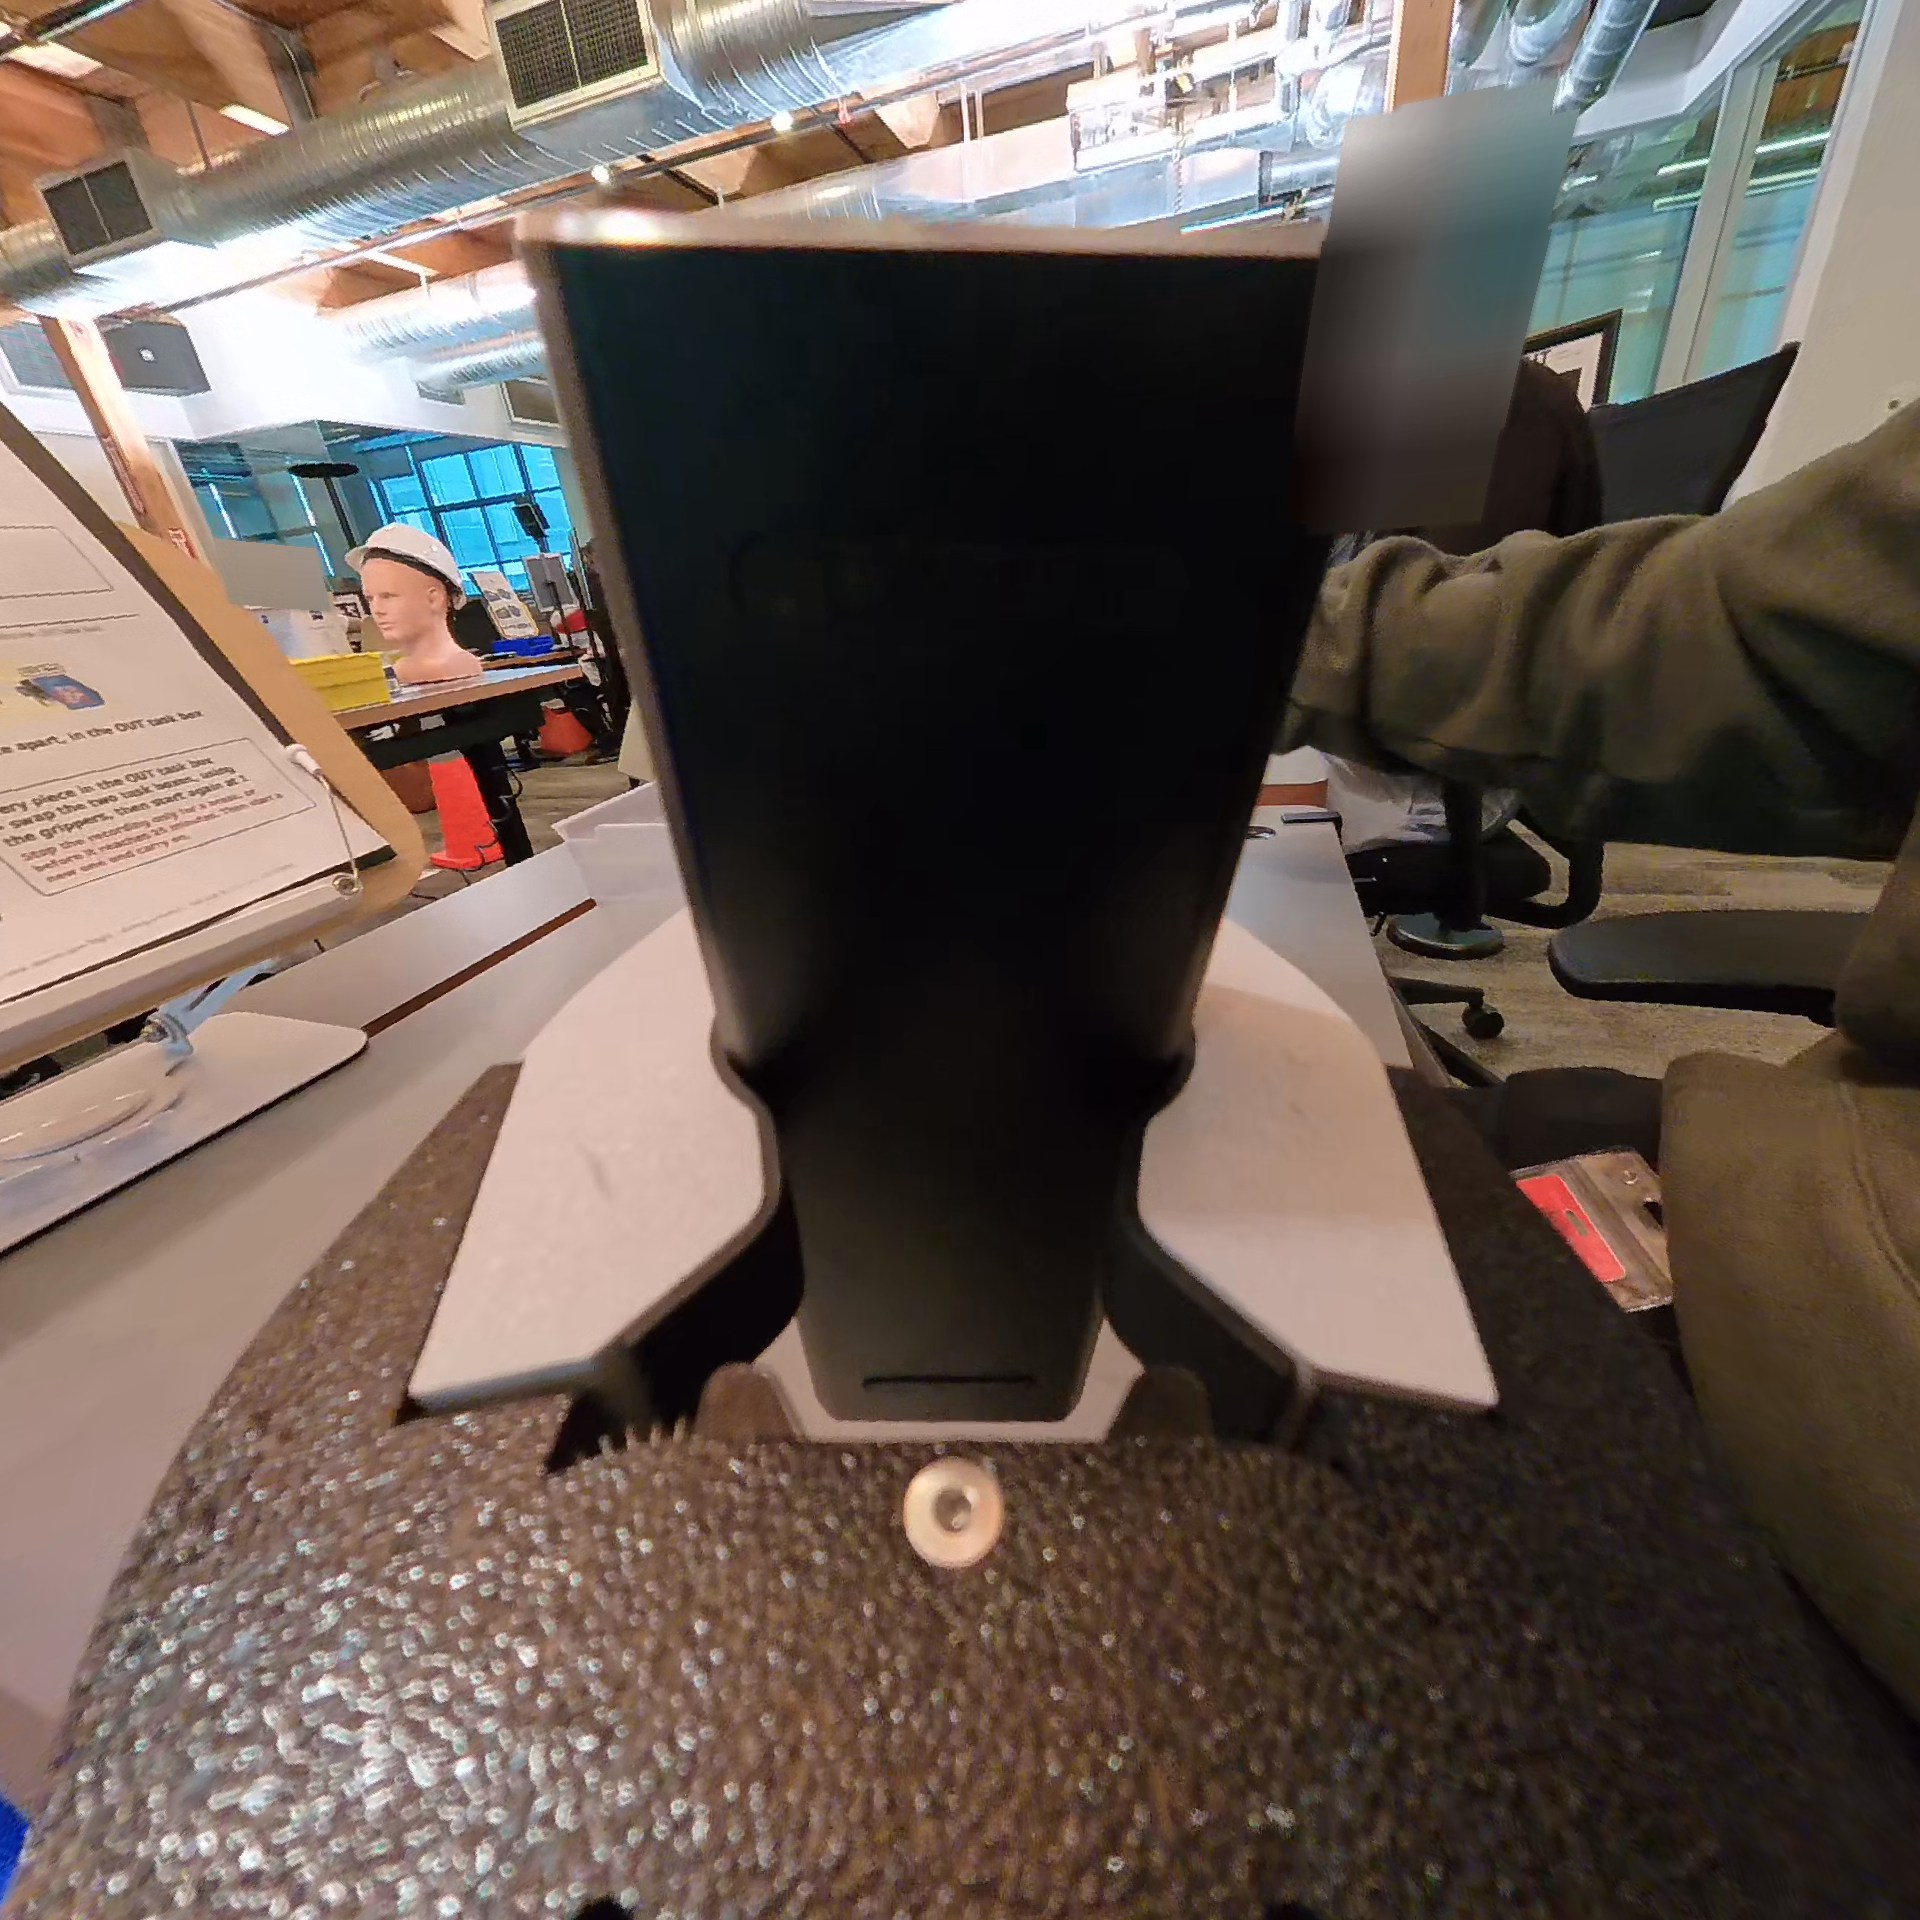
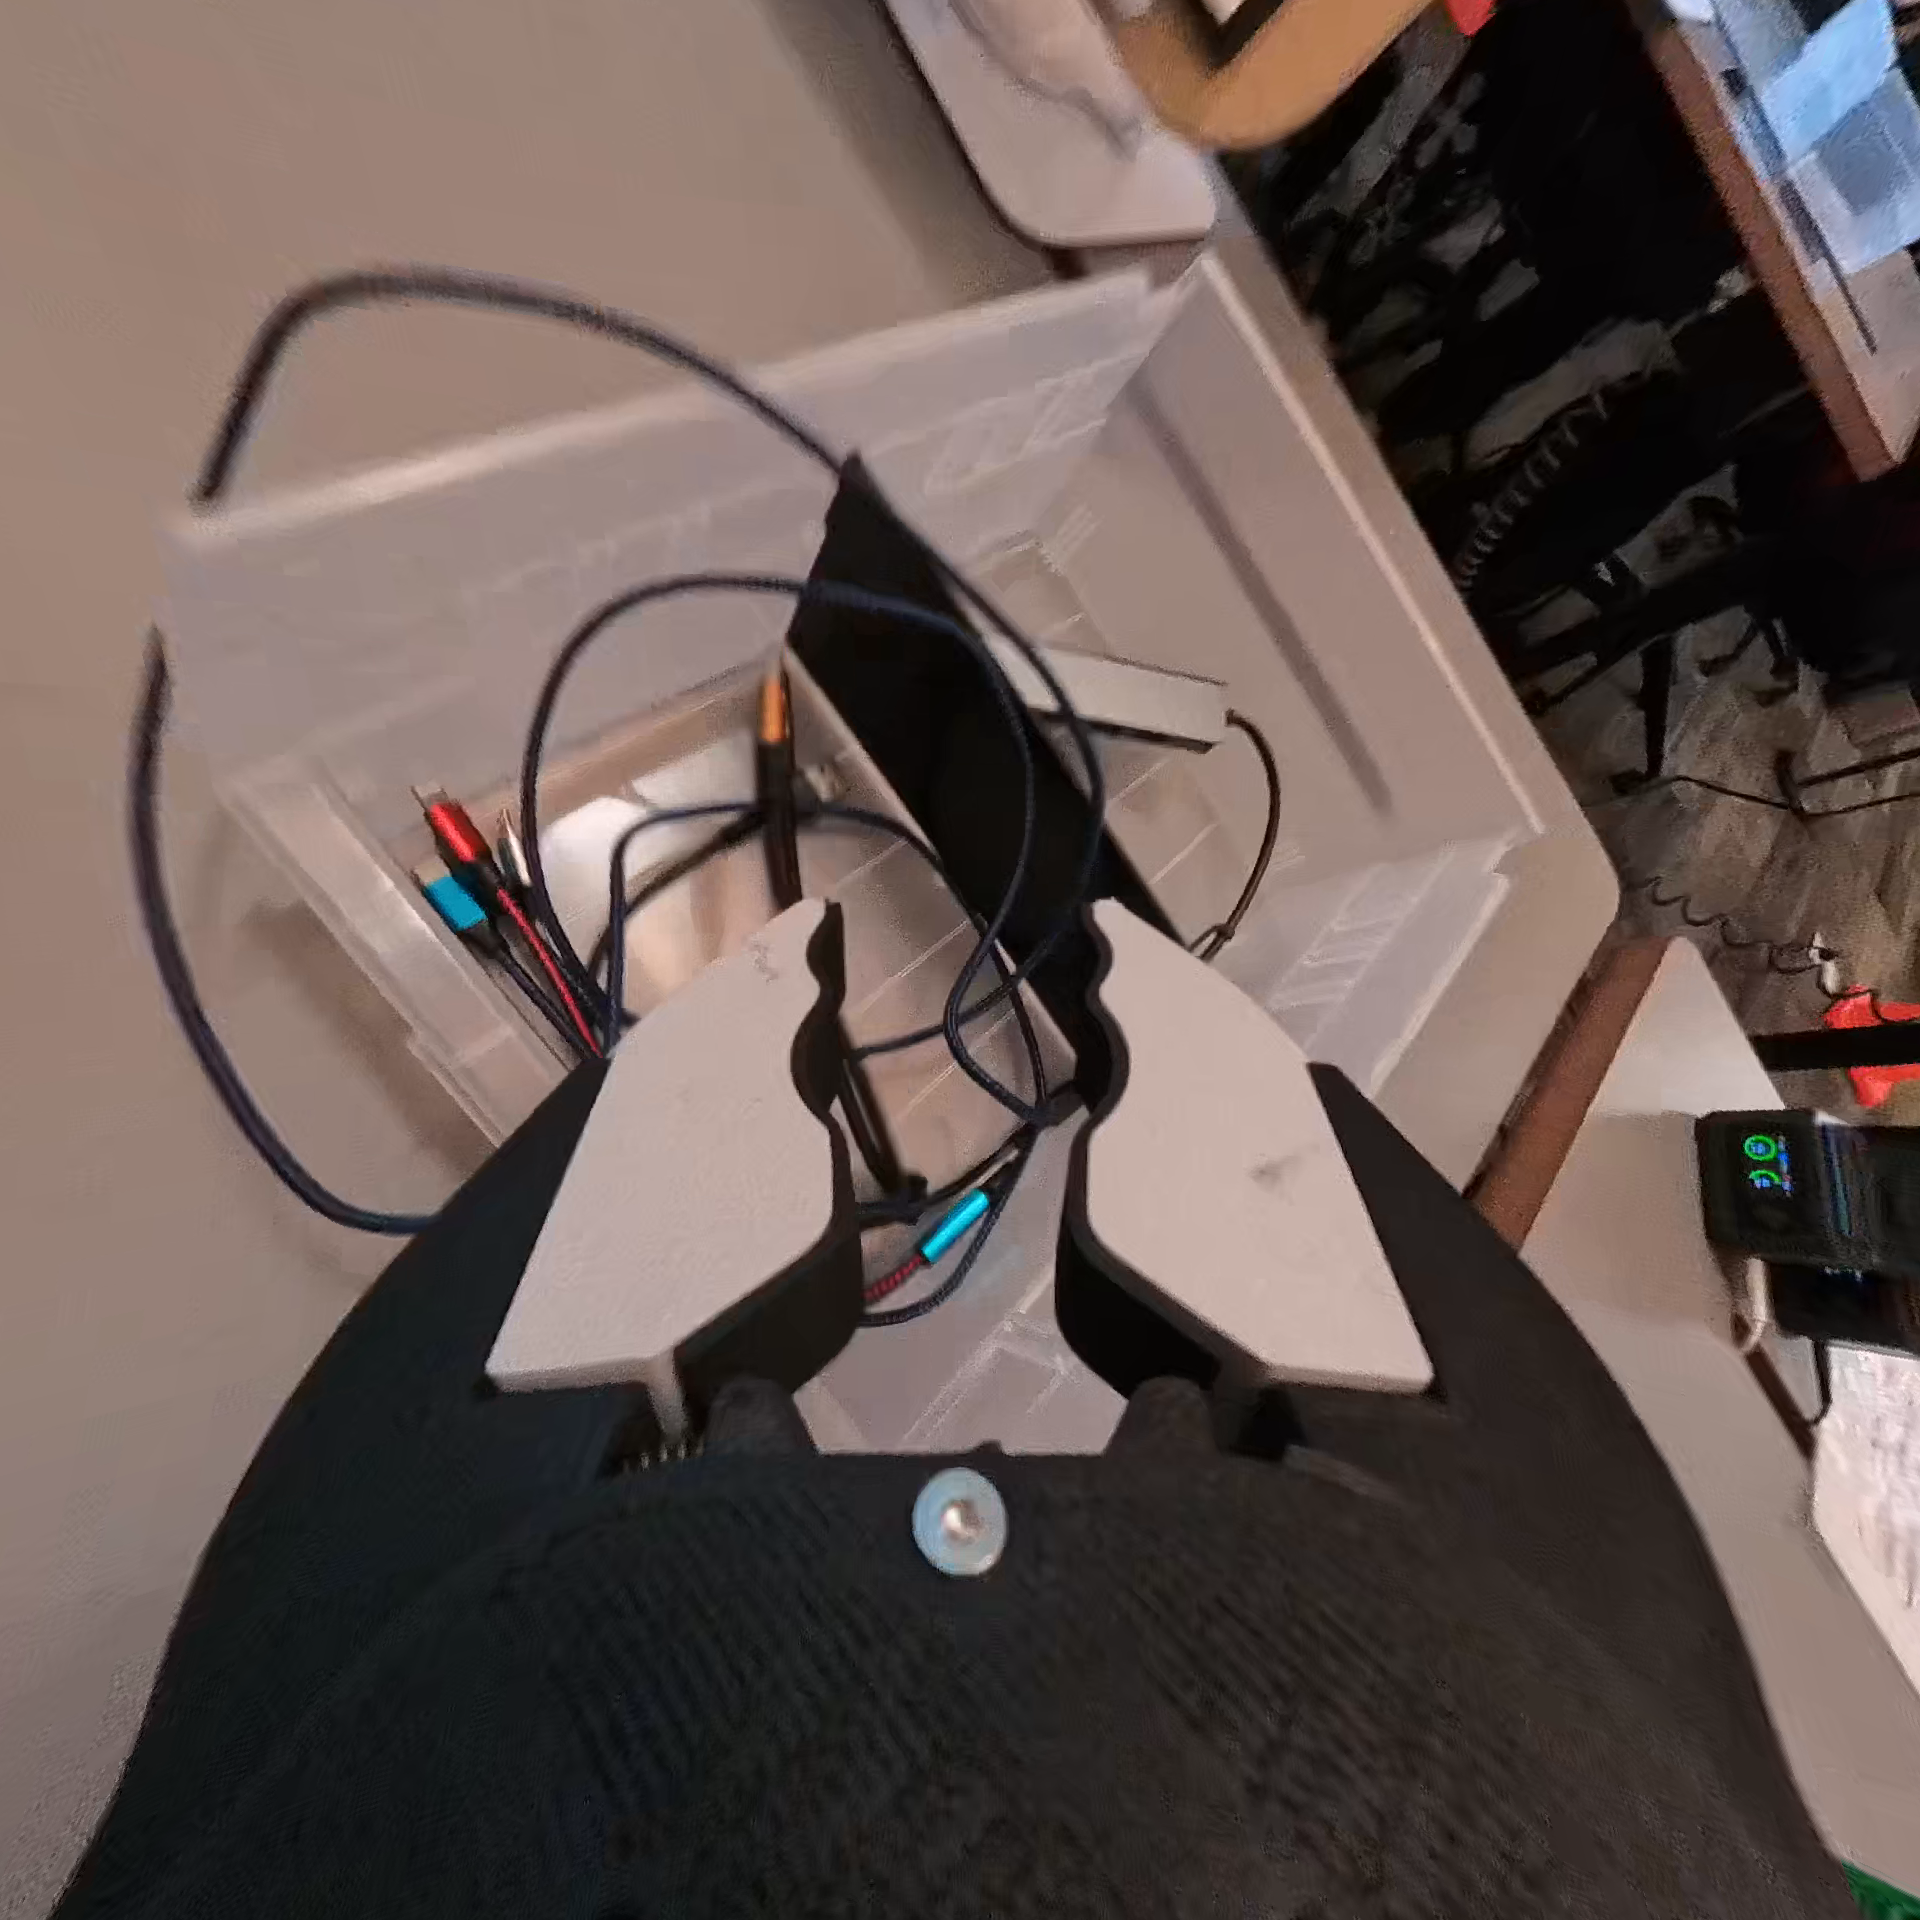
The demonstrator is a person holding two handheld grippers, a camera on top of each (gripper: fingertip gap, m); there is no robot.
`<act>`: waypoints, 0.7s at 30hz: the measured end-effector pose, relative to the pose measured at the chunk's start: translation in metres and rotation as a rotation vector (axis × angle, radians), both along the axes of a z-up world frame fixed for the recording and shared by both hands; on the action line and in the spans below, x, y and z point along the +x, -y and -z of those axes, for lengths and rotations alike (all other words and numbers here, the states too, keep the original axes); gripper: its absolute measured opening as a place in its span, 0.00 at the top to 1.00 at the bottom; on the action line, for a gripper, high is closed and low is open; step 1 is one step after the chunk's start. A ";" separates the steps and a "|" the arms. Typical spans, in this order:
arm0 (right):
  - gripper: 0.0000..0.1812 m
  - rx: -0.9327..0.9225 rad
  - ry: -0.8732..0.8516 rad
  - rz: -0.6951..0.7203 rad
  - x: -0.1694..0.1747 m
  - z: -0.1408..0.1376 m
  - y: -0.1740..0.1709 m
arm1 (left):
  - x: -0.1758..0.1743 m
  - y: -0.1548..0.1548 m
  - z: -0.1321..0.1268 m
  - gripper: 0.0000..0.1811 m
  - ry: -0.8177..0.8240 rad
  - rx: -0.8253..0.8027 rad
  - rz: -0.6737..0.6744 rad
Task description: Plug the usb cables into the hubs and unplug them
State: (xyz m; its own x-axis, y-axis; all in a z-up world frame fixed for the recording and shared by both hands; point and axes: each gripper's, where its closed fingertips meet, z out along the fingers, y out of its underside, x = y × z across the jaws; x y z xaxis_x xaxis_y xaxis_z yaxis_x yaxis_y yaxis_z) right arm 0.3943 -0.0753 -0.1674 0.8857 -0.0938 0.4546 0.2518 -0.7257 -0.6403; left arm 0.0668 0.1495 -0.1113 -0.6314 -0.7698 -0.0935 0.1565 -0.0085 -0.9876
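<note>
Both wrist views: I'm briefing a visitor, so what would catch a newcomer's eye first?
In the left wrist view, a tall black hub clamped between the left gripper's grey fingers fills the middle. In the right wrist view, the open right gripper hangs over a clear bin holding a tangle of braided usb cables with red, blue and orange plugs, plus a second black hub.

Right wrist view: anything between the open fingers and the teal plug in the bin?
Partly. Dark braided cable loops hang across the gap above the teal plug in the clear bin; right gripper is open.
</note>
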 end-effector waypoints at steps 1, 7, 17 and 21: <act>0.76 0.054 -0.012 0.007 -0.005 -0.011 -0.004 | 0.000 0.001 0.000 0.61 0.001 0.001 0.002; 0.72 0.400 -0.172 -0.257 -0.139 -0.053 -0.072 | 0.001 0.009 0.000 0.61 0.003 -0.026 0.042; 0.76 0.668 -0.429 -0.569 -0.307 -0.057 -0.159 | -0.001 0.059 0.014 0.61 -0.006 0.058 0.201; 0.78 0.571 -0.474 -0.612 -0.319 -0.034 -0.164 | 0.000 0.084 0.021 0.61 -0.020 0.113 0.262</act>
State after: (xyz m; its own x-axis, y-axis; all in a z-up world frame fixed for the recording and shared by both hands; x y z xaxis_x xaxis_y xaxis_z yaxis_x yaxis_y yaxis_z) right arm 0.0750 0.0890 -0.1332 0.9345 0.3498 0.0656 0.1076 -0.1018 -0.9890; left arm 0.0669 0.0656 -0.1325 -0.8102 -0.5653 -0.1548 0.1438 0.0644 -0.9875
